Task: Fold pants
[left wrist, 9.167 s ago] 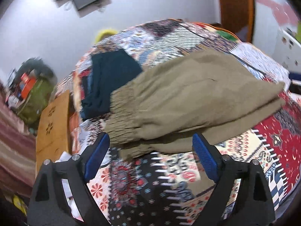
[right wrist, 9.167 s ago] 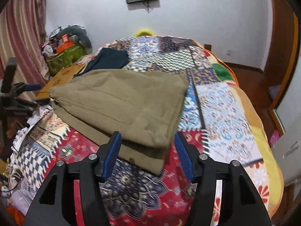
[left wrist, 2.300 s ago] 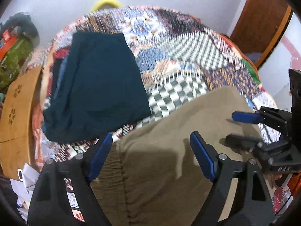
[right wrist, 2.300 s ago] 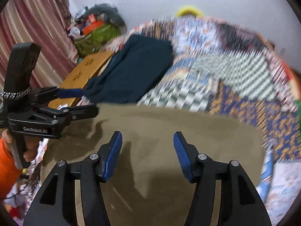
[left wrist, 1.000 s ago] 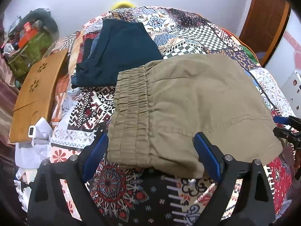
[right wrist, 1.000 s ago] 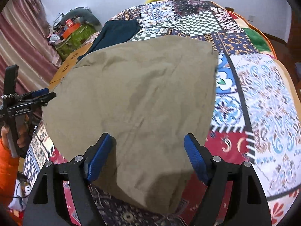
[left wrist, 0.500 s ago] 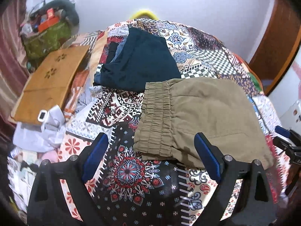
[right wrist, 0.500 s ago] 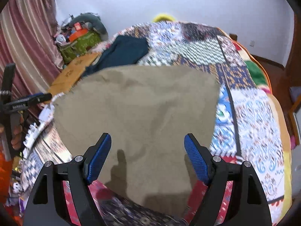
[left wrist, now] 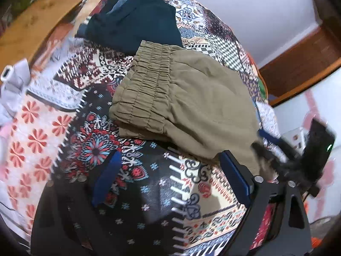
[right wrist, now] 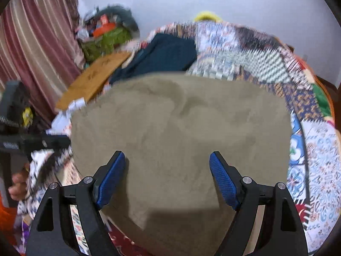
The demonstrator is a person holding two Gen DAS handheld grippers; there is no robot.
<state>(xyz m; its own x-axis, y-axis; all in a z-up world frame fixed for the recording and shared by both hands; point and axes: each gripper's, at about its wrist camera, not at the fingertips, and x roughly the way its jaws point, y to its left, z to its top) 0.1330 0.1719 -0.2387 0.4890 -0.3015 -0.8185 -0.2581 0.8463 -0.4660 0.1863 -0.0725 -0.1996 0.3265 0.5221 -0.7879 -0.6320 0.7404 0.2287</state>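
Olive cloth made up the pants [left wrist: 191, 98], which lay folded into a compact stack on the patchwork bed [left wrist: 89, 149], the gathered waistband [left wrist: 145, 85] turned toward the left side and just touching a dark navy garment [left wrist: 136, 19] farther back; in the right wrist view the pants [right wrist: 181, 132] filled the middle of the frame as one broad, smooth panel, though motion blur hid the finer creases; the left hand-held gripper [left wrist: 170, 183] hung released above the bedspread just short of the near edge of the stack, its blue pads spread wide and grasping nothing; the right hand-held gripper [right wrist: 168, 177] was likewise released, its pads apart over the near part of the cloth, and whether they touched the fabric could not be told; judging from the layered edges under the waistband, the fold looked nearly or fully done; the risk from here lay in the soft stack itself: a pad dragged across the top layer could pull it off the layers beneath and reopen the fold; a pinch that caught only one layer would lift that layer alone and spill the rest; any push toward the navy garment could rumple the two together.
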